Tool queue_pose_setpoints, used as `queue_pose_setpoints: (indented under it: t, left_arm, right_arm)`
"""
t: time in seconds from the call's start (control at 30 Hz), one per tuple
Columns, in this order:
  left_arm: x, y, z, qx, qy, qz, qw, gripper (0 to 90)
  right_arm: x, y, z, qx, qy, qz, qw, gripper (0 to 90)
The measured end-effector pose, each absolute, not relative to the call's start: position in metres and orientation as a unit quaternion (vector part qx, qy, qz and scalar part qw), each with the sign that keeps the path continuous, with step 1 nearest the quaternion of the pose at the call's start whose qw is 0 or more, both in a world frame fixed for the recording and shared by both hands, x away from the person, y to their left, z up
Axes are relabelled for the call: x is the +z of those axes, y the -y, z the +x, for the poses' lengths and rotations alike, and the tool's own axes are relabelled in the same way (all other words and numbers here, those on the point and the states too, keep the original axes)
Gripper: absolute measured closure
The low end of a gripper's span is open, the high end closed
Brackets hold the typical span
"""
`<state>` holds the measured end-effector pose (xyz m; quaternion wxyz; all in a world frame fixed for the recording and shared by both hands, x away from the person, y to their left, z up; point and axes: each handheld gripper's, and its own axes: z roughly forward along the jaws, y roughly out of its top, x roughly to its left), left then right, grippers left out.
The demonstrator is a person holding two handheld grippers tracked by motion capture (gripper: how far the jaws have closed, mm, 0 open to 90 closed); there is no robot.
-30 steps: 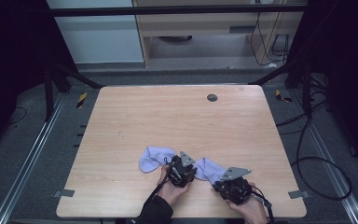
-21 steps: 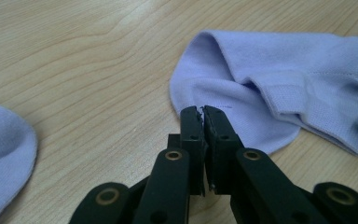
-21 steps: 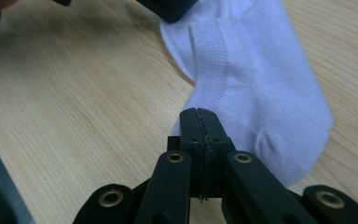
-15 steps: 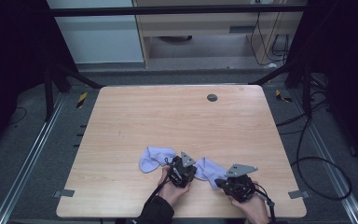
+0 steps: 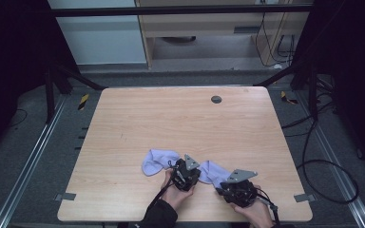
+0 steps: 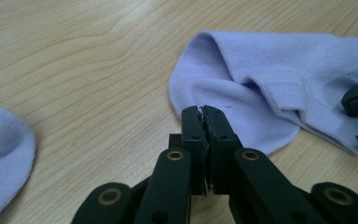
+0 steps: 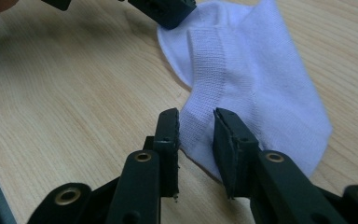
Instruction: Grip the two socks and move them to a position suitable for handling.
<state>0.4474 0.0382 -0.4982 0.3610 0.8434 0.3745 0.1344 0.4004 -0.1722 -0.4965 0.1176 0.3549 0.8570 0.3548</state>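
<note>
Two pale socks lay on the bench; little had shifted: left hand-held gripper was pressed together, right hand-held gripper was spread over one sock, ungrasped

The high view looks forward and down over the table. Both gripper views sit close, sharing 1 pale sock.

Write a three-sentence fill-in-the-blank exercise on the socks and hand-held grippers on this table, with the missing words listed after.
1. The left hand-held gripper has its jaws ____.
2. The right hand-held gripper has its jaws open around the edge of a pale ____.
3. The socks lie on a ____ table.

Missing words: shut; sock; wooden
</note>
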Motion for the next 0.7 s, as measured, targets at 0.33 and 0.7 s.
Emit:
queue_pose_setpoints:
  t: [0.33, 0.7]
  left_arm:
    - [-0.499, -0.037, 0.447, 0.135, -0.374, 0.843, 0.363, 87.0]
    - [-0.499, -0.037, 0.448, 0.131, -0.373, 0.843, 0.365, 87.0]
  right_arm:
    - [-0.492, 0.172, 0.402, 0.353, -0.854, 0.365, 0.112, 87.5]
    - [-0.471, 0.198, 0.414, 0.434, -0.769, 0.438, 0.168, 87.3]
